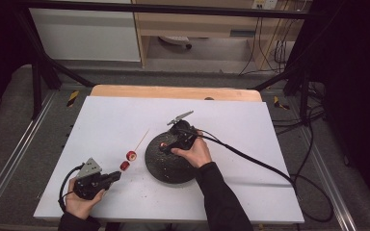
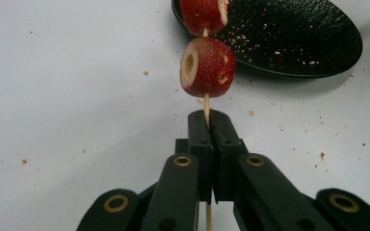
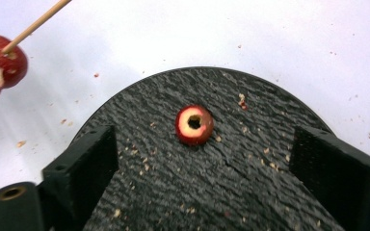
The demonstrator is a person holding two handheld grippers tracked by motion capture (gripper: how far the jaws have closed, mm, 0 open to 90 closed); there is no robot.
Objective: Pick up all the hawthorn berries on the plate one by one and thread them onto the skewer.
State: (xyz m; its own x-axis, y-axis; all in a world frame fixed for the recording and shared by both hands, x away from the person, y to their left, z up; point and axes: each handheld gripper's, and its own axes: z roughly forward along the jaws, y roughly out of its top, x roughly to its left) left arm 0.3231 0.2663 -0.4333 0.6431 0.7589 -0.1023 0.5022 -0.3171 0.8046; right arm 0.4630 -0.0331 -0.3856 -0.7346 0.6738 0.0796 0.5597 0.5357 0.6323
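- While the left gripper [image 2: 207, 126] pinches a thin wooden skewer [image 2: 206, 103] carrying two red fruit pieces [image 2: 207, 67] above the white table [image 1: 106, 125],
- the right gripper [image 3: 202, 159] (fingers spread wide) hovers over a cored red fruit piece [image 3: 194, 124] on a black plate [image 3: 250, 183].

Bright even light, dark corners, slight blur
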